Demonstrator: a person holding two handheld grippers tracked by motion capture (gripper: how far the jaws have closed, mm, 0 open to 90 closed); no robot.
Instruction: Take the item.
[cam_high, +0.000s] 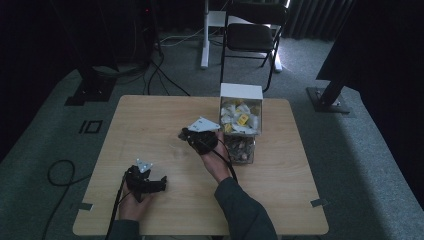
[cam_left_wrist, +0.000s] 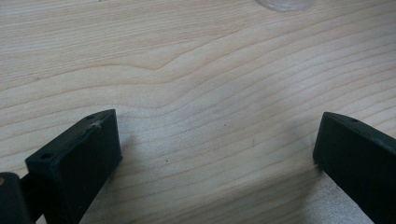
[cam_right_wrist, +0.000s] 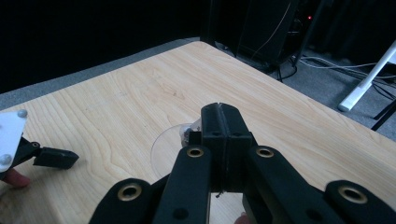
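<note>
Right tool (cam_right_wrist: 223, 122) closed above clear lid (cam_right_wrist: 164, 144); left tool (cam_left_wrist: 215, 154) open on table (cam_left_wrist: 196, 60)

Small clear round plastic dish (cam_right_wrist: 164, 147), shallow and see-through, resting flat on the pale wooden tabletop near its middle. A small dark and whitish item (cam_right_wrist: 189, 132) sitting inside it, too small to make out. Rim of the dish also showing at the top edge in the left gripper view.
</note>
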